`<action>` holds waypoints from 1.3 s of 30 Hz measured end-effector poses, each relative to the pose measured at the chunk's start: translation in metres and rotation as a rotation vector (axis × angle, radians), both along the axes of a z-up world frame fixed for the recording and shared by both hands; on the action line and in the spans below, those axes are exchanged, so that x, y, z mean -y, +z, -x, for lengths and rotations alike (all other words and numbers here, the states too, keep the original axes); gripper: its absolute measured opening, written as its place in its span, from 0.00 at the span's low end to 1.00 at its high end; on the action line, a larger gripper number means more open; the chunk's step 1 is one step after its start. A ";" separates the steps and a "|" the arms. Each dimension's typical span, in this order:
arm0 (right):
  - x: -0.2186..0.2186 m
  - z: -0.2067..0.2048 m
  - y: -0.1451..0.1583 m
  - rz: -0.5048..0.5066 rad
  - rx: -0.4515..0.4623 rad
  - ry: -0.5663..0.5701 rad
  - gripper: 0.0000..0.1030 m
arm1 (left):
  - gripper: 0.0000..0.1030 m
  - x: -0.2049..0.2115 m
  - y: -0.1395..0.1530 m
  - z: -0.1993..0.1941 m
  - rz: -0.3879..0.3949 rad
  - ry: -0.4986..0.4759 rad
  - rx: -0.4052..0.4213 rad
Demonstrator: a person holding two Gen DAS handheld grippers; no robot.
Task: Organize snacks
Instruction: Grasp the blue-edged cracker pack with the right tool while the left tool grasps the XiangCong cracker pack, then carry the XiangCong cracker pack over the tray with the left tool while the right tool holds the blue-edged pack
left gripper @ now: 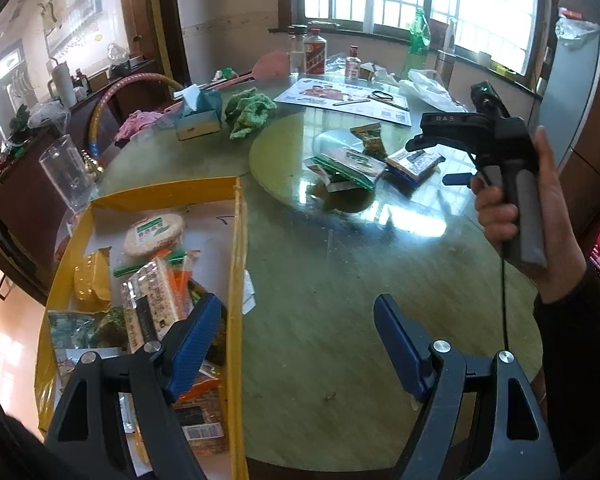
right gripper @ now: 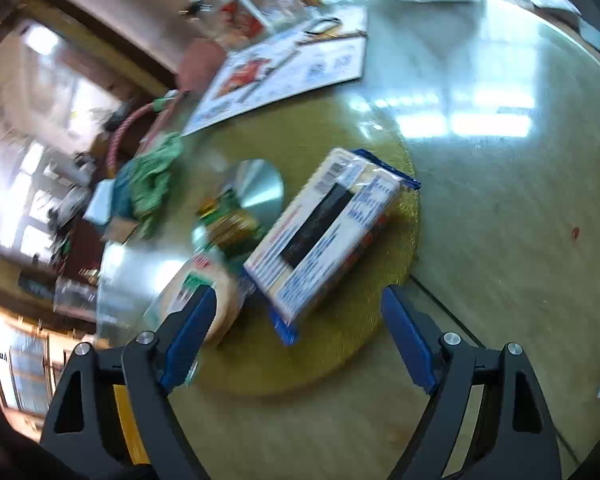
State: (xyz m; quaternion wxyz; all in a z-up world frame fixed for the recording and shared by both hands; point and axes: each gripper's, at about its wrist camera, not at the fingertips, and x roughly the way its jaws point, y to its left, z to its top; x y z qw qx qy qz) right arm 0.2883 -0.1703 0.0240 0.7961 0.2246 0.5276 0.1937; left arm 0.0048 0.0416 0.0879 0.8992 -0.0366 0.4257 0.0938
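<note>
A yellow box [left gripper: 238, 280] at the table's left front holds several snack packs, among them a round cracker pack [left gripper: 153, 233]. My left gripper [left gripper: 296, 344] is open and empty, its left finger over the box's right wall. More snack packs lie on the round turntable [left gripper: 284, 168]: a green-edged pack [left gripper: 350, 164] and a blue-and-white cracker pack [left gripper: 414, 162]. My right gripper [right gripper: 296, 334] is open and empty, hovering just above the blue-and-white cracker pack [right gripper: 324, 232], with a round cracker pack [right gripper: 204, 296] under its left finger. The right gripper also shows in the left wrist view [left gripper: 456, 144], held in a hand.
A tissue box [left gripper: 199, 116], a green cloth [left gripper: 248, 111], a printed sheet [left gripper: 344, 98], bottles [left gripper: 314, 54] and a plastic bag [left gripper: 428, 88] crowd the table's far side. A clear glass [left gripper: 66, 172] stands left of the box. The right wrist view is motion-blurred.
</note>
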 end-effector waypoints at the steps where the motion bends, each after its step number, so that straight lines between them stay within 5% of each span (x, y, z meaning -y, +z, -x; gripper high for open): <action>1: -0.001 -0.004 -0.003 0.004 -0.017 -0.029 0.82 | 0.77 -0.002 0.000 0.001 0.002 0.005 0.000; 8: -0.026 -0.029 -0.003 0.150 -0.003 -0.118 0.82 | 0.77 -0.012 0.000 -0.001 0.027 0.040 0.003; 15: -0.050 -0.041 -0.007 0.425 0.056 -0.109 0.82 | 0.77 -0.020 0.007 -0.030 0.192 0.069 0.026; 19: -0.037 -0.023 -0.004 0.437 0.068 -0.061 0.63 | 0.77 -0.011 0.005 -0.066 0.178 0.056 0.024; 23: -0.015 0.017 -0.005 0.414 0.091 0.017 0.56 | 0.77 -0.004 -0.002 -0.102 0.160 0.053 -0.001; 30: 0.037 0.091 -0.008 0.284 0.135 0.053 0.55 | 0.77 0.005 -0.022 -0.170 0.228 0.070 -0.060; 33: 0.047 0.106 -0.010 0.223 0.137 0.052 0.55 | 0.74 0.007 -0.044 -0.199 0.282 0.080 -0.154; 37: 0.047 0.114 -0.011 0.196 0.146 0.053 0.55 | 0.72 0.015 -0.054 -0.196 0.262 0.098 -0.173; 39: 0.045 0.115 -0.011 0.190 0.154 0.055 0.55 | 0.62 0.015 -0.056 -0.194 0.285 0.105 -0.162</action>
